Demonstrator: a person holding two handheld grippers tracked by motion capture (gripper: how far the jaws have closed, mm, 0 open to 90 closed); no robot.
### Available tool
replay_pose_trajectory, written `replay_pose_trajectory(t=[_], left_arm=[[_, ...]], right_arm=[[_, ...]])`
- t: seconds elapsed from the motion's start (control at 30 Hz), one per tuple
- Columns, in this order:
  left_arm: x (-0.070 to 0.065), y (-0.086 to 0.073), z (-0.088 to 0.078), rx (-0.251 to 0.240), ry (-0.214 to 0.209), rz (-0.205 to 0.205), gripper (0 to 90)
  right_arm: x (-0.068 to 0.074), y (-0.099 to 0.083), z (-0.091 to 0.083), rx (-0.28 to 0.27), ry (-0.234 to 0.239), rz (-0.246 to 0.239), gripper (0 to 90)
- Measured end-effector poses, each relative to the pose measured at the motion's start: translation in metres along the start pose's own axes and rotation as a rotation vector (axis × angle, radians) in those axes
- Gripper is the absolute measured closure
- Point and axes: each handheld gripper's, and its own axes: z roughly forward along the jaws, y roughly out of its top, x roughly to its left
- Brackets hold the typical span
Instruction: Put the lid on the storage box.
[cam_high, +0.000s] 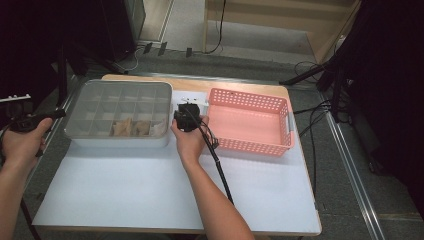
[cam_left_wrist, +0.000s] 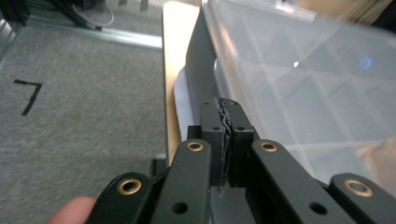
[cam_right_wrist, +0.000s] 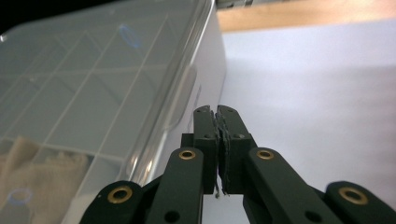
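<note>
Your left hand-held gripper (cam_left_wrist: 225, 140) sits clenched on nothing just beside the left end of the lidded compartment box (cam_high: 120, 112); your right hand-held gripper (cam_right_wrist: 219, 149) is clenched empty at its right end. From above, the box lies on the worktop (cam_high: 150, 185) left of the pink basket (cam_high: 250, 122). The close views reveal pale cloth-like pieces (cam_right_wrist: 32, 172), probably fabric, under the lid.

Grippers (cam_high: 189, 118) flanking lidded compartment box (cam_high: 120, 112)
</note>
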Motion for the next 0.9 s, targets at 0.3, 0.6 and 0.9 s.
replay_pose_trajectory(t=[0.3,0.6,0.9], left_arm=[[-0.009,-0.006,0.008,0.002,0.038,0.049,90.0],[-0.004,-0.004,0.007,-0.008,0.039,-0.018,82.4],[-0.004,0.002,0.015,-0.015,0.048,-0.010,90.0]], right_arm=[[0.002,-0.002,-0.002,-0.029,0.043,0.012,86.8],[-0.001,0.005,-0.004,-0.075,-0.020,0.031,85.0],[0.004,0.000,0.010,0.032,0.019,0.025,90.0]])
